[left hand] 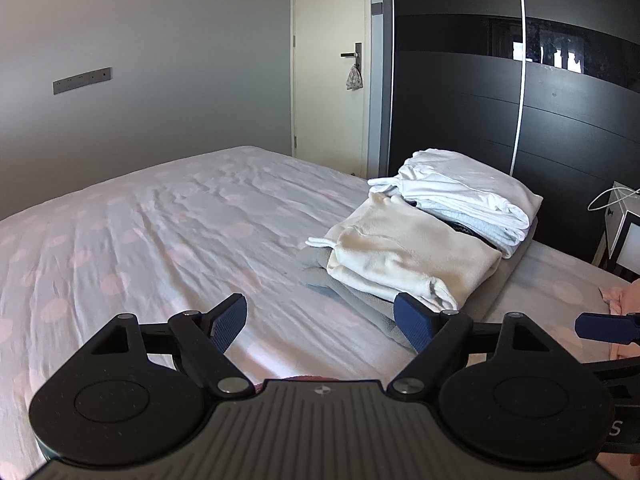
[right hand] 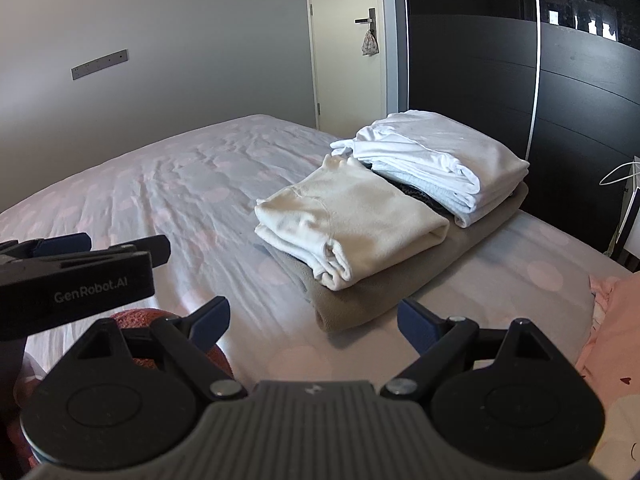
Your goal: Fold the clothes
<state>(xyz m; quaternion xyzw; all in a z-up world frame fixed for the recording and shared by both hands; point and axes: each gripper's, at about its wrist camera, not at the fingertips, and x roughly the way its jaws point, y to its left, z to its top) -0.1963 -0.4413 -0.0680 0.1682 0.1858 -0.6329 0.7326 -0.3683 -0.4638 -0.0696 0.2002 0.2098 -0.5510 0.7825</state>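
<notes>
Jaws of left gripper [left hand: 320, 322] & right gripper [right hand: 314, 322] both spread, empty; folded cream top [right hand: 348, 220] w/ long axis diagonal, near-right to far-left

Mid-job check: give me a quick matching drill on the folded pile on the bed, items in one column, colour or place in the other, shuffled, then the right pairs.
Items:
1. cream fleece top
2. white folded garments
3. grey blanket
4. pink garment

Descriptions:
A. at the bottom of the pile, under the other folded items
B. unfolded, at the right edge of the bed, apart from the pile
C. front of the pile, nearest the grippers
D. back of the pile, nearest the dark wardrobe

Pairs: 1-C, 2-D, 3-A, 4-B
</notes>
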